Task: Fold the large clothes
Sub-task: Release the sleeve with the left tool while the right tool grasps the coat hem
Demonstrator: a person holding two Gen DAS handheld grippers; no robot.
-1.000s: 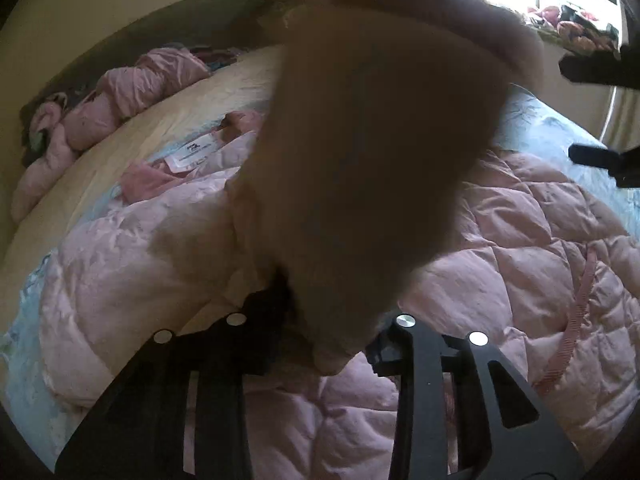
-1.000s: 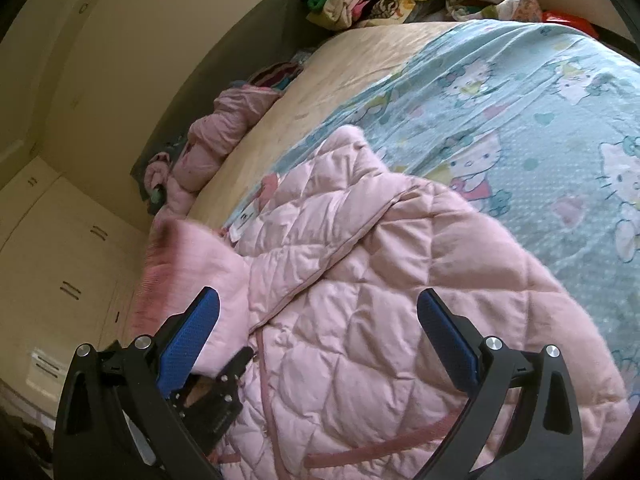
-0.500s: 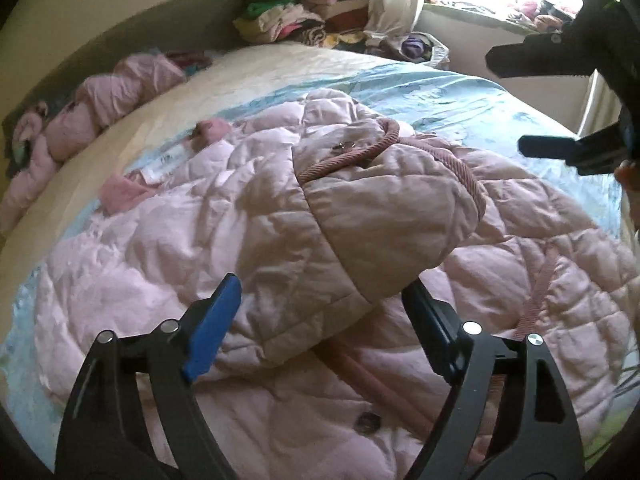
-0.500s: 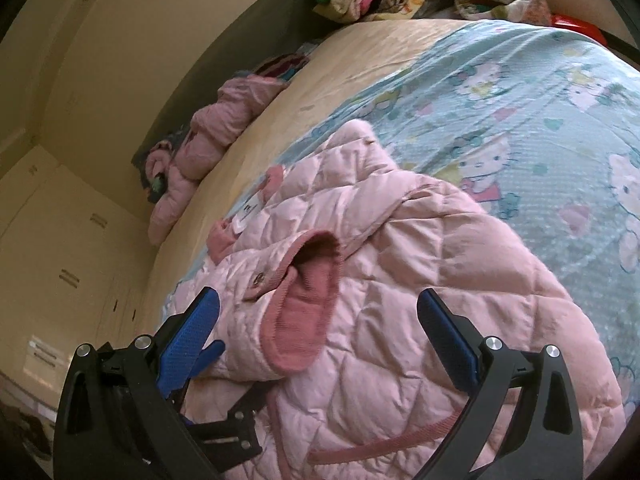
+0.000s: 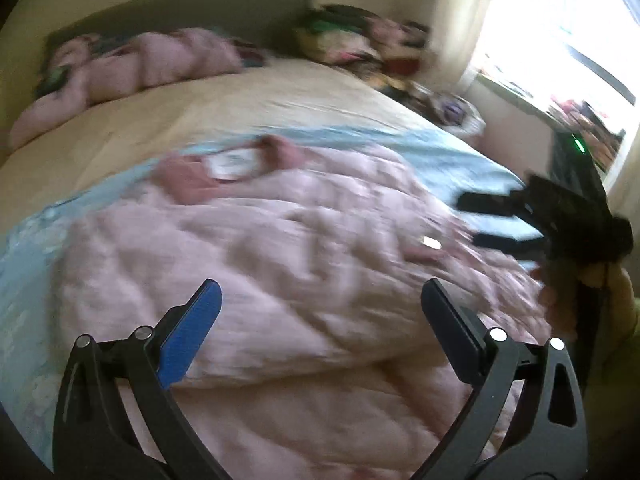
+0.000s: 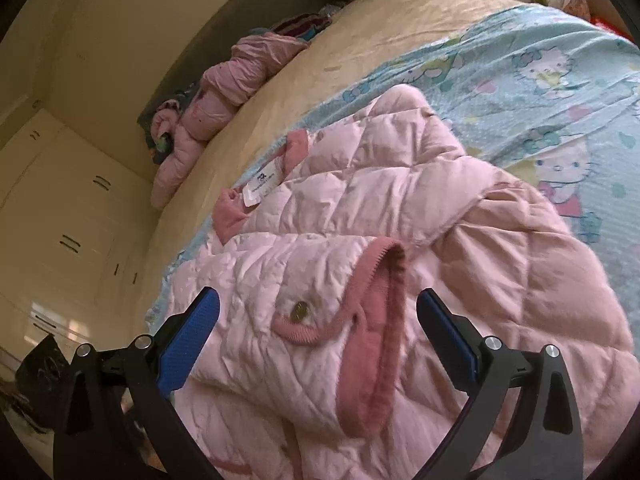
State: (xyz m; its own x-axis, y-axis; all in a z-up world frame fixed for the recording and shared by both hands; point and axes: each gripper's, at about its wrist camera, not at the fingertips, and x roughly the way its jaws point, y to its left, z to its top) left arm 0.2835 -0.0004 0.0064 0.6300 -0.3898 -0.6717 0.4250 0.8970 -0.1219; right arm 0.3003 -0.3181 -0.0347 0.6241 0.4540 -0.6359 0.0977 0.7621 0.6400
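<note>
Since a second ago the sleeve (image 6: 304, 292) that hung clamped in the left tongs (image 5: 320, 312) has dropped free and now lies folded across the front of the pink quilted coat (image 6: 400, 208), its darker ribbed cuff (image 6: 376, 320) turned towards the right tongs (image 6: 318, 324). The left tongs are opening, jaws wide apart with nothing between them, above the coat. The right tongs also stand wide open and hold nothing, poised over the folded sleeve with its brass button (image 6: 299, 312). The coat is spread on the bed (image 6: 320, 80), over a light blue cartoon-print sheet (image 6: 540, 92), collar and white label (image 6: 262, 184) towards the headboard. Another pink garment (image 6: 224, 92) lies bunched by the headboard, well apart. The left wrist view is blurred.
</note>
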